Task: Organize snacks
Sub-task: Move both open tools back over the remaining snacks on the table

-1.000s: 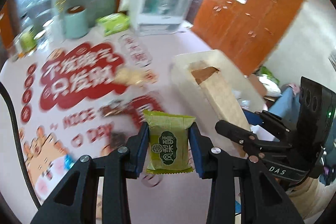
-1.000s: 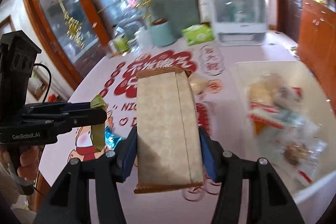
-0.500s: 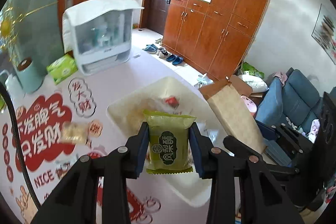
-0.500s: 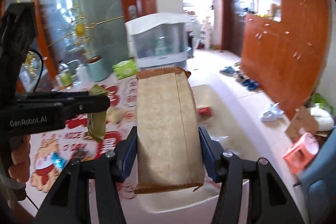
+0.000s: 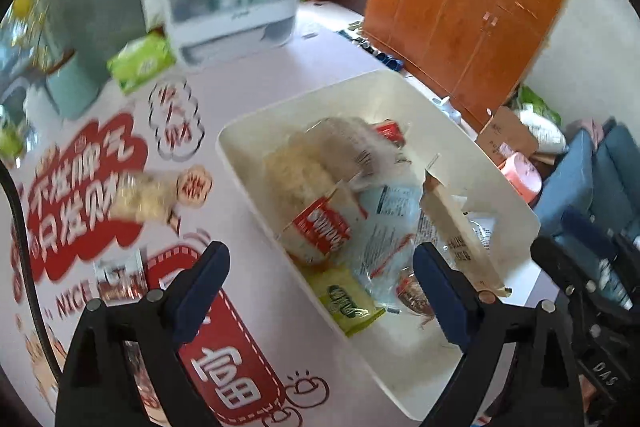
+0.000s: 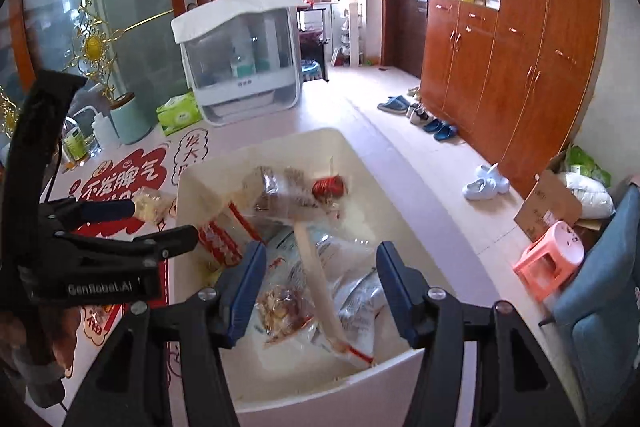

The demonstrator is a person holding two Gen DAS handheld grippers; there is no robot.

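Mostly blurred, left wrist view: left hand-held gripper (image 5: 320, 291) jaws have just been opening, wide apart, nothing between them; green packet (image 5: 347, 301) lies loose in the white bin (image 5: 248, 183) below.
Brown packet (image 5: 460, 231): tilted in the bin, its lower end hidden behind the pad.
Table (image 5: 256, 299): smeared snack (image 5: 140, 195) beside the bin.
Right wrist view: right hand-held gripper (image 6: 320, 287) jaws have just been opening; brown packet (image 6: 318, 279) edge-on between them, untouched, over clear bags (image 6: 360, 299).
Left edge: other gripper covers part of the table.
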